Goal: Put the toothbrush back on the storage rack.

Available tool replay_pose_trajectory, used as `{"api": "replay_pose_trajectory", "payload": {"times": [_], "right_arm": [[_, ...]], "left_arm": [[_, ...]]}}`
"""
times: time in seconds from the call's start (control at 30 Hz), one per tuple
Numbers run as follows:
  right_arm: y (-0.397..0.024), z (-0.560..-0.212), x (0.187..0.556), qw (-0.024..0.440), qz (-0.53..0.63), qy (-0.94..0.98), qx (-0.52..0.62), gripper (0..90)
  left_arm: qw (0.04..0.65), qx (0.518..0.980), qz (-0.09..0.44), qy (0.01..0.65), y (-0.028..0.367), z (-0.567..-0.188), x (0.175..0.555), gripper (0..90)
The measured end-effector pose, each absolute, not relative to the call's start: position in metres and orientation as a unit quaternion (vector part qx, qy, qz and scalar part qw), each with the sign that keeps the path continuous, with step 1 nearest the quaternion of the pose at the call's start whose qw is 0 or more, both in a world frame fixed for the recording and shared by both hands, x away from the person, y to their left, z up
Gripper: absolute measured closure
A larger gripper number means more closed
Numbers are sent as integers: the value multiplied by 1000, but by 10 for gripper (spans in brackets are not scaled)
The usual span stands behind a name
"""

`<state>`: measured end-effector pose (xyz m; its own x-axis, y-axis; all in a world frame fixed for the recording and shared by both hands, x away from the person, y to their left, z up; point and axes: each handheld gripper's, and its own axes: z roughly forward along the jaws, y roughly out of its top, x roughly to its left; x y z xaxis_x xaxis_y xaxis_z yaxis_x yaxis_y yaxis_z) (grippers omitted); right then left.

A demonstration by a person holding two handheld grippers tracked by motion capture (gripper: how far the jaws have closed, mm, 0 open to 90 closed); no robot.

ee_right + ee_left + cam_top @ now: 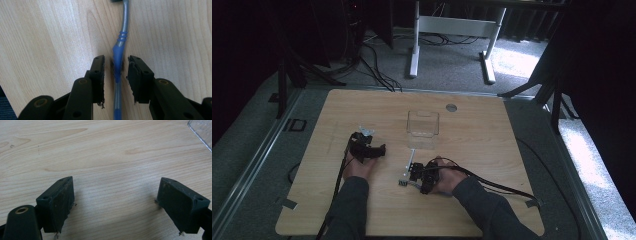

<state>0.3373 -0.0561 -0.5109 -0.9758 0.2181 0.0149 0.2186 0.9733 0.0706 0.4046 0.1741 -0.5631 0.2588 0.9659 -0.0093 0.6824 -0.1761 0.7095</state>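
Right gripper view: right tongs (116,72) straddle a blue-handled tool (117,56) lying on the counter (492,150), jaws narrowly apart, likely closing next; left tongs (116,205) gape empty at nine o'clock.

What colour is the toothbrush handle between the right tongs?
Blue with translucent grey sections; the toothbrush handle shows best in the right gripper view.

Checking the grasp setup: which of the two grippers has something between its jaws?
The right gripper: its jaws flank a blue toothbrush handle. The left gripper stands wide open over bare table.
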Motion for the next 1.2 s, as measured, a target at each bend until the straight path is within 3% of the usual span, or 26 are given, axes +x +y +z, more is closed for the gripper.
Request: {"api": "replay_pose_trajectory", "payload": {"times": [1.2], "right_arm": [[-55, -518, 336, -9, -18, -993, -114, 723]], "left_arm": [[307, 732, 231, 563, 174, -563, 405, 145]]}}
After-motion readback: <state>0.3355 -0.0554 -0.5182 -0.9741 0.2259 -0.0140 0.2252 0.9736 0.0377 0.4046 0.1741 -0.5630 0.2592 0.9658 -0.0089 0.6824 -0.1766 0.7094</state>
